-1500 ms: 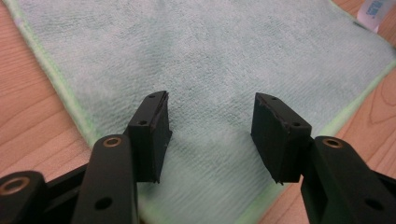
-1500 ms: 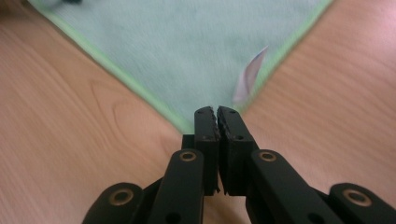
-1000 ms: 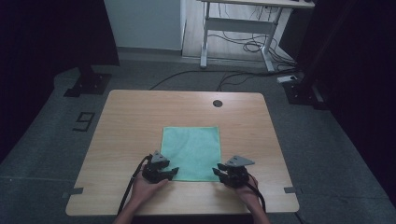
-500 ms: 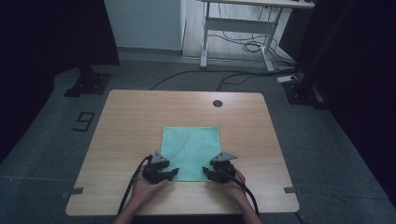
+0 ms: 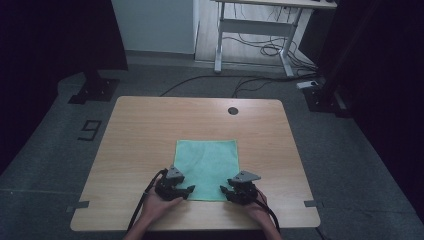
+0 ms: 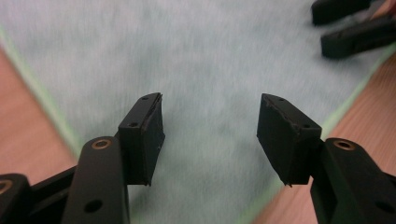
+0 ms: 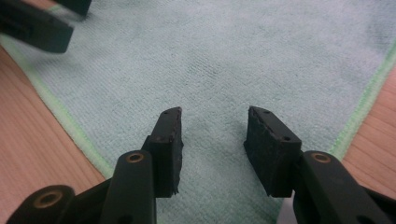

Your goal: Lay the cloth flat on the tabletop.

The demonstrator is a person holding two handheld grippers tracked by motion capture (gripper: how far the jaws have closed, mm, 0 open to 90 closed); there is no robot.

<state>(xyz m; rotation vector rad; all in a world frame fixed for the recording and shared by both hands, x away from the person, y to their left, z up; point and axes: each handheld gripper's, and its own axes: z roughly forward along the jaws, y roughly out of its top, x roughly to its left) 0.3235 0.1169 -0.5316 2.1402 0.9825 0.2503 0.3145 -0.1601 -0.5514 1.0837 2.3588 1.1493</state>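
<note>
A green cloth (image 5: 207, 167) lies flat on the near middle of the table (image 5: 140, 135). The left gripper (image 5: 186, 190) sits low at its near left corner, jaws just opening, nothing between them. The right gripper (image 5: 226, 190), at the near right corner, is spread and empty too, both hands reaching in from the near edge.

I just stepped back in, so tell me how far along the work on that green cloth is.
Early. The green cloth lies flat and unfolded on the table. In hand: the left gripper and right gripper sit at its two near corners, jaws open with cloth beneath them, the left's having just been opening. Gripping the corners and moving the cloth remains.
</note>
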